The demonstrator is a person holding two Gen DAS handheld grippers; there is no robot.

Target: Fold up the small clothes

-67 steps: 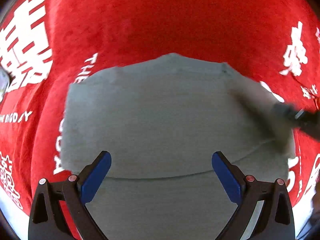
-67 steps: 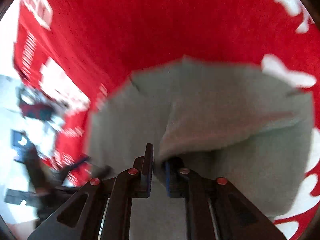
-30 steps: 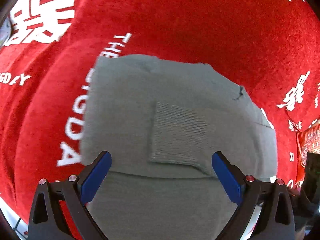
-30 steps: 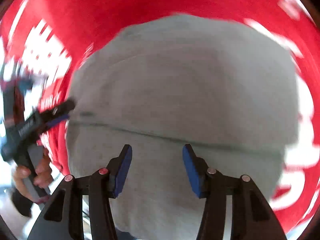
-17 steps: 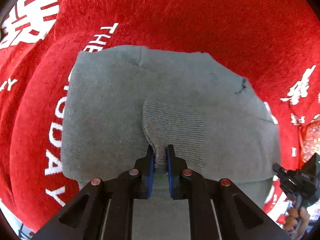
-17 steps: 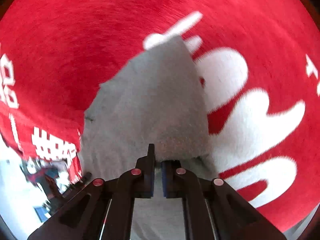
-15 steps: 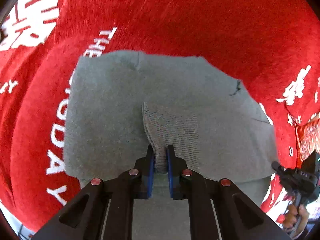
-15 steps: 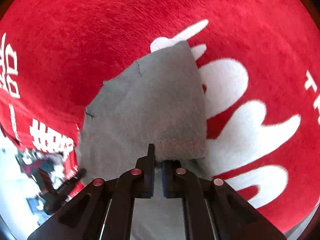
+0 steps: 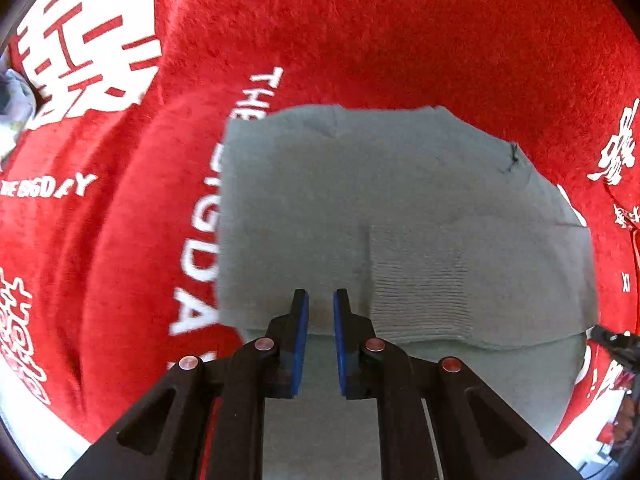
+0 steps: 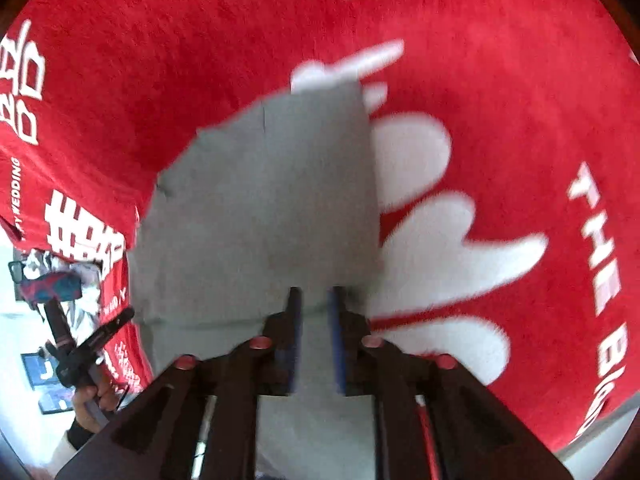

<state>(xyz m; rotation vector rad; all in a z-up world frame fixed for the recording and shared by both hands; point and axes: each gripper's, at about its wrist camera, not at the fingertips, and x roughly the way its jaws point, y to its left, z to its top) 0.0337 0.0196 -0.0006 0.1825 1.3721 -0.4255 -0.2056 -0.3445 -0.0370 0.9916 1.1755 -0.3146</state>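
Where both pinched the grey garment [image 9: 360, 208], fingers [image 9: 301, 320] now part.

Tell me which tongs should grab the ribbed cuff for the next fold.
Left, probably. The left tongs sit slightly parted at the fold edge of the grey garment, right beside the ribbed cuff. The right tongs hover over a plain corner, with no cuff in view.

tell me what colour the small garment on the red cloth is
Plain grey, with a ribbed knit cuff folded over it; the garment shows best in the left wrist view.
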